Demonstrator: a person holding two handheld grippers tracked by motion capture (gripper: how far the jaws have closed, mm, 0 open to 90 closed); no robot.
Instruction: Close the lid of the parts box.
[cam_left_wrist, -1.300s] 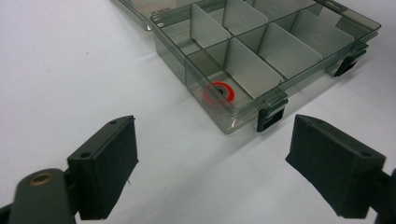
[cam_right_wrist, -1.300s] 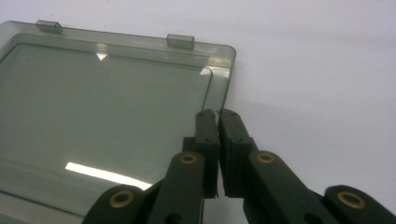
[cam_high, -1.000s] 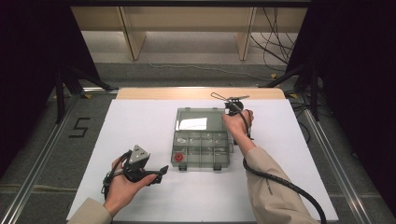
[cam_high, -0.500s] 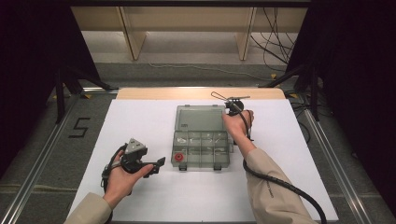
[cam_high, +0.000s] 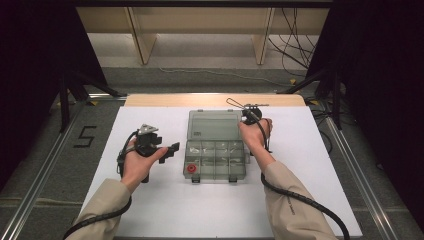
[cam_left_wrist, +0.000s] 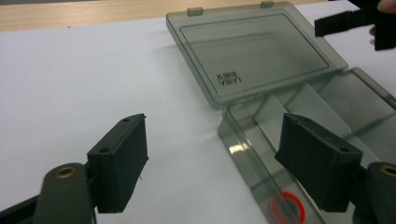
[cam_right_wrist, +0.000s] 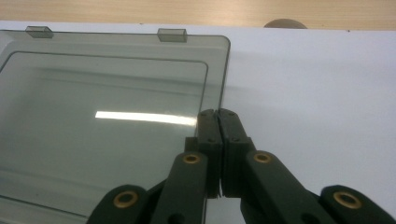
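Left gripper (cam_high: 171, 149) moved up-frame toward box (cam_high: 216, 159), fingers spread (lately narrowing, nothing between); right gripper (cam_high: 248, 116) fingers pressed together at lid (cam_high: 213, 126) edge.

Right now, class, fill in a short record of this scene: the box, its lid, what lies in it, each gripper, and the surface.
box: clear grey compartment box, open, on the white table
lid: lid folded back flat, away from the person
contents: red ring in the near left compartment
left gripper: left gripper open, jaws have just been closing, nothing between them, beside the box's left edge
right gripper: right gripper shut, at the lid's right edge
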